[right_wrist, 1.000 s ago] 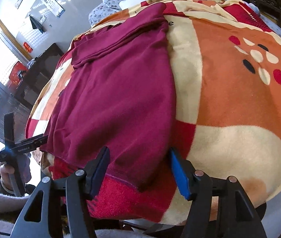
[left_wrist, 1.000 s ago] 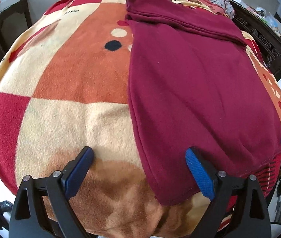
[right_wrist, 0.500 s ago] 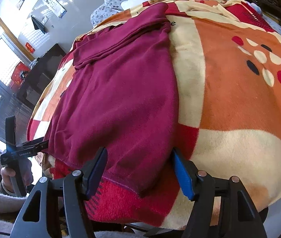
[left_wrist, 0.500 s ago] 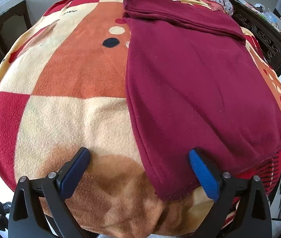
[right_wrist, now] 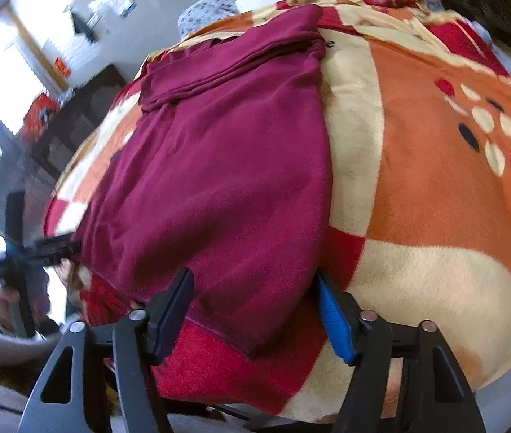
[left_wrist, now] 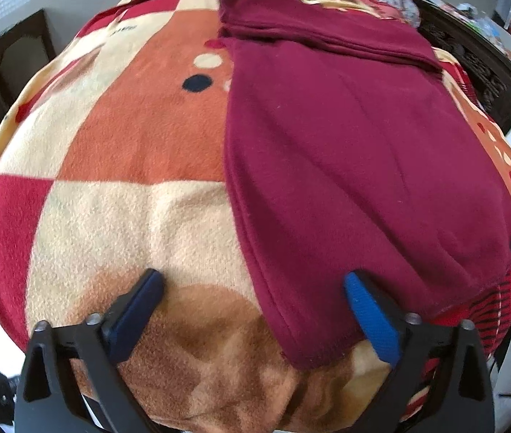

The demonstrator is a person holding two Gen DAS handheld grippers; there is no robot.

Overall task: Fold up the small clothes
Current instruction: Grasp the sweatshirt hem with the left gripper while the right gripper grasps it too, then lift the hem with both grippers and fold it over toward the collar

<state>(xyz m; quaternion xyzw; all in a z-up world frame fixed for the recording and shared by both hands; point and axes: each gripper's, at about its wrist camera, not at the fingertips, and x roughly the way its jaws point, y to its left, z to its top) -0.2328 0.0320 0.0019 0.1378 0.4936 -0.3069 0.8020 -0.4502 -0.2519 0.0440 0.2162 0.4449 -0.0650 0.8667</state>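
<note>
While both grippers creep closer, maroon garment [left_wrist: 345, 166] seemingly stays flat.

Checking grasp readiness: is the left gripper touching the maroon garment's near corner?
Cannot tell. In the left wrist view the left gripper straddles the maroon garment corner; contact unclear.

The red garment [left_wrist: 345, 166] covers part of the checked blanket [left_wrist: 111, 216], so the squares under it are hidden. Its far end is folded over, and what lies inside that fold cannot be seen. In the right wrist view the room left of the garment [right_wrist: 219, 180] is smeared (the window and dark furniture are just blobs). The left gripper [right_wrist: 57, 247] there is blurred, so its jaws cannot be made out.
</note>
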